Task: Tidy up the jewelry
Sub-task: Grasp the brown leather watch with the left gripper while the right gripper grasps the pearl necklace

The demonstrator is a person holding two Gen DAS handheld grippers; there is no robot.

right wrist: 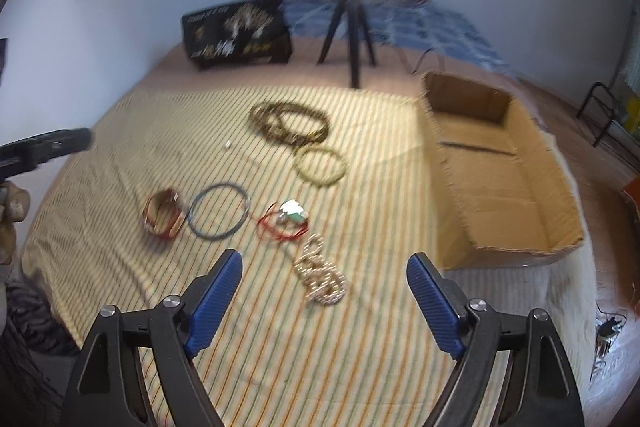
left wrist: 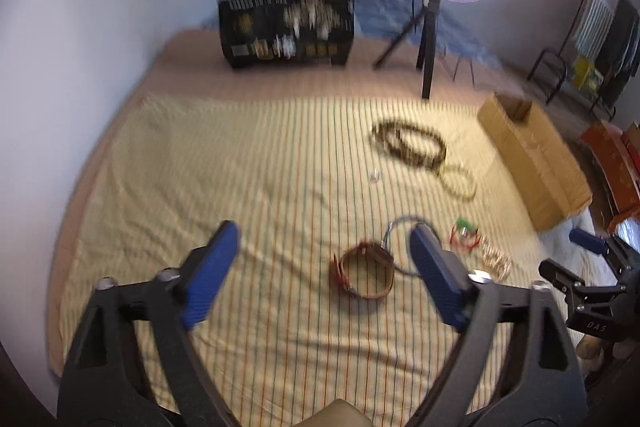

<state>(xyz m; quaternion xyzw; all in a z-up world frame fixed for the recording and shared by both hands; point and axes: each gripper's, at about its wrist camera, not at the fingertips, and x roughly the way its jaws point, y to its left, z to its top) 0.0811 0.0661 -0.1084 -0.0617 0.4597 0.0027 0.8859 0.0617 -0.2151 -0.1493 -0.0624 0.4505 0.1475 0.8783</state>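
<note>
Your left gripper (left wrist: 324, 267) and right gripper (right wrist: 324, 291) both hover spread wide and empty, likely poised to pick, over jewelry scattered on the striped cloth (right wrist: 120, 155) beside the open cardboard box (right wrist: 500, 187).

Left tongs (left wrist: 324, 251) held wide open, blue pads (left wrist: 210, 275) spread, empty. Right tongs (right wrist: 324, 281) likewise wide open, empty, angled downward.

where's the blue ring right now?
The blue ring lies flat on the striped cloth, left of centre in the right wrist view, between the brown bracelet on its left and the red string piece on its right.
</note>
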